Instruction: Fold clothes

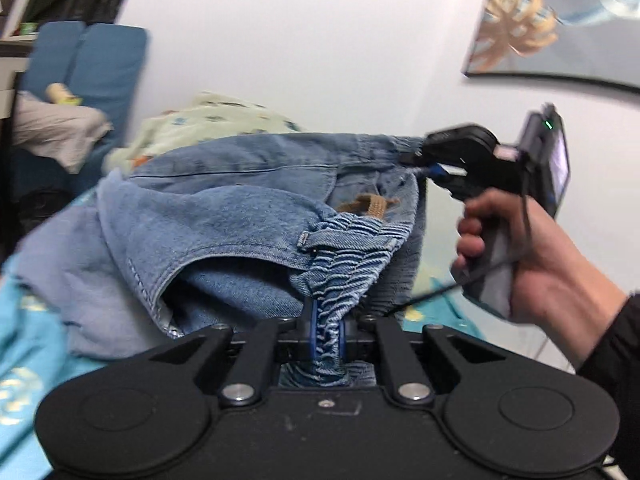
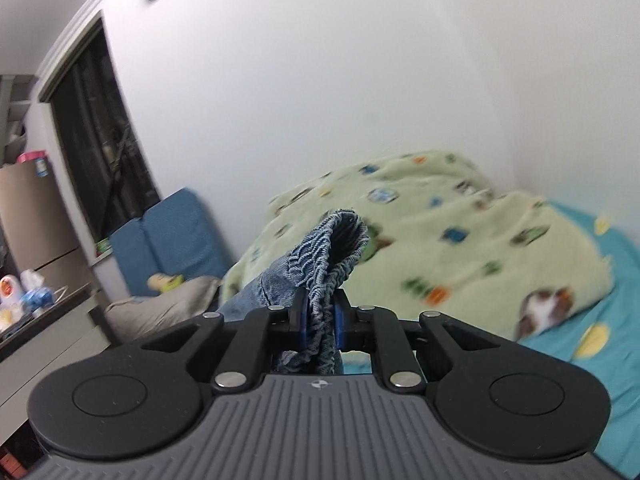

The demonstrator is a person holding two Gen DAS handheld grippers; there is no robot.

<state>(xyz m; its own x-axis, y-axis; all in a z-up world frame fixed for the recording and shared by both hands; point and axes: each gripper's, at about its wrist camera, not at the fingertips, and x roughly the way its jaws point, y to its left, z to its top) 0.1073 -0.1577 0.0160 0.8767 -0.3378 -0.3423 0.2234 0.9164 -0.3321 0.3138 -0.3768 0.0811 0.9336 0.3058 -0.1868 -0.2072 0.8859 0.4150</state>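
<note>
Denim: jeans (image 1: pixel 224 216) held up off the teal bed sheet (image 1: pixel 28 332), waistband stretched betw. both tools.
L gripper (image 1: pixel 325 340): clamped tight on elastic waistband.
R gripper (image 2: pixel 320 326): same, pinching the other waistband end.
Legs: prob. hanging below, out of view.
Tip: keep waistband taut & level, hands even, so legs align before laying flat.

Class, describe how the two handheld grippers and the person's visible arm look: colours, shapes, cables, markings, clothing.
The left gripper is black, with round side discs, silver pivot screws and blue finger pads. The right gripper matches it, with a ribbed grey top bearing a small round mark. The left view shows its grey handle, thin black cable and lit green indicator. The right hand emerges from a black sleeve.
</note>
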